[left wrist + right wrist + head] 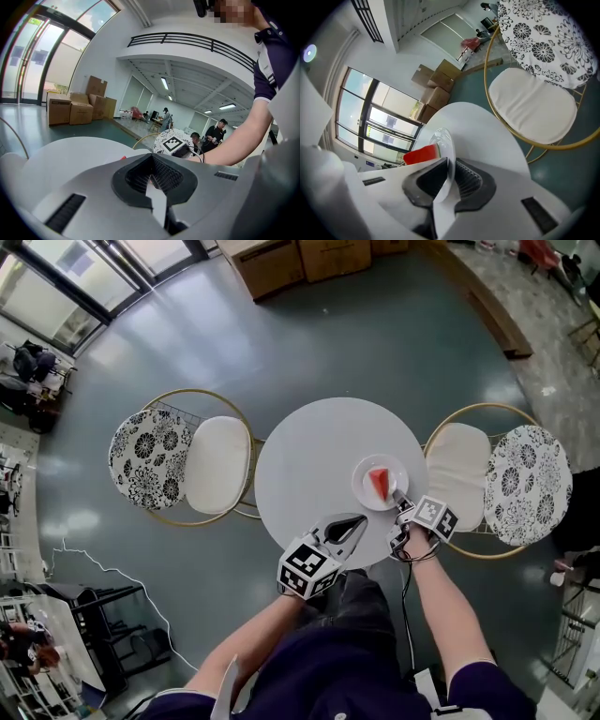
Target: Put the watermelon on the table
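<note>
A red watermelon wedge (pixel 379 484) lies on a small clear plate (pixel 364 474) over the right side of the round white table (pixel 309 446). My right gripper (pixel 401 500) is shut on the plate's near rim. In the right gripper view the plate (pixel 443 140) runs edge-on between the jaws, with the watermelon (pixel 421 153) just left of them. Whether the plate touches the tabletop I cannot tell. My left gripper (pixel 352 524) hovers at the table's near edge, shut and holding nothing (pixel 152 180).
Two gold-framed chairs with white seats and patterned cushions flank the table, one at the left (pixel 183 465) and one at the right (pixel 497 479). Cardboard boxes (pixel 300 259) stand on the far floor. People stand in the background (pixel 218 133).
</note>
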Demonstrator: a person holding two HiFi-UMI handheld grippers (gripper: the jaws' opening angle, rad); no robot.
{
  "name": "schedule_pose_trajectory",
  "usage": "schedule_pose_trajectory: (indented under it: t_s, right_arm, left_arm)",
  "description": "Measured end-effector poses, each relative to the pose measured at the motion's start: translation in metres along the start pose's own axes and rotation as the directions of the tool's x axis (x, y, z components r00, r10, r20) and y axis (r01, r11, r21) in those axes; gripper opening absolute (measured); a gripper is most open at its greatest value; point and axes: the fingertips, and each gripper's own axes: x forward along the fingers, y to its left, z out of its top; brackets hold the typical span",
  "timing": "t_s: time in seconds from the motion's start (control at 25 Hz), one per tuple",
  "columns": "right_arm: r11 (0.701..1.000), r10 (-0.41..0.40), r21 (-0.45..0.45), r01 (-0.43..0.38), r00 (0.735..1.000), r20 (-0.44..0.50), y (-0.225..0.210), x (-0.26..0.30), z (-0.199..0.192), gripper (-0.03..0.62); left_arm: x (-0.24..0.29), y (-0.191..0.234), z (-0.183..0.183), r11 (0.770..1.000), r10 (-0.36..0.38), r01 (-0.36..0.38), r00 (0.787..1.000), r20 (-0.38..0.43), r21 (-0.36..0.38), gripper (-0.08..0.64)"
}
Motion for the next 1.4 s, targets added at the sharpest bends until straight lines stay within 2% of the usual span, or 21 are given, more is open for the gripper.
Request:
schedule_pose_trajectory:
  t_s: [0.2, 0.36, 0.6, 0.76, 0.96, 1.08, 1.16, 1.28, 1.4]
  right_arm:
    - [0.998, -0.061, -0.018, 0.061, 0.998, 0.013, -0.003, 0.000, -0.001, 0.032]
    - [0.990, -0.126, -0.067, 0.127, 0.992, 0.019, -0.003, -0.001, 0.000, 0.044]
    - [0.964, -0.226, -0.136, 0.229, 0.973, 0.041, -0.004, -0.005, -0.001, 0.062]
    - [0.935, -0.295, -0.187, 0.300, 0.954, 0.055, -0.006, -0.007, 0.000, 0.070]
    - [0.920, -0.320, -0.216, 0.327, 0.945, 0.065, -0.009, -0.012, 0.004, 0.069]
    - [0.909, -0.318, -0.252, 0.332, 0.943, 0.097, -0.005, -0.019, 0.011, 0.069]
    - [0.907, -0.289, -0.280, 0.313, 0.949, 0.127, 0.004, -0.026, 0.019, 0.069]
    - [0.905, -0.189, -0.352, 0.237, 0.968, 0.166, 0.031, -0.042, 0.031, 0.067]
    - [0.875, -0.084, -0.452, 0.175, 0.973, 0.215, 0.062, -0.061, 0.040, 0.042]
  left_arm:
    - [-0.001, -0.005, 0.003, 1.000, -0.021, 0.021, 1.000, 0.007, 0.003, 0.005]
    - [-0.004, -0.007, 0.005, 0.999, -0.032, 0.032, 0.999, 0.011, 0.007, 0.005]
    - [-0.011, -0.009, 0.007, 0.999, -0.042, 0.041, 0.999, 0.020, 0.008, 0.005]
    - [-0.014, -0.008, 0.006, 0.999, -0.041, 0.041, 0.999, 0.025, 0.010, 0.005]
    - [-0.018, -0.009, 0.007, 0.999, -0.044, 0.044, 0.999, 0.030, 0.013, 0.005]
    - [-0.019, -0.008, 0.008, 0.999, -0.045, 0.045, 0.998, 0.033, 0.016, 0.005]
    - [-0.018, -0.007, 0.010, 0.999, -0.047, 0.046, 0.998, 0.037, 0.019, 0.005]
    - [-0.017, -0.009, 0.017, 0.998, -0.053, 0.052, 0.998, 0.045, 0.029, 0.005]
    - [-0.016, -0.013, 0.023, 0.997, -0.059, 0.057, 0.997, 0.046, 0.043, 0.005]
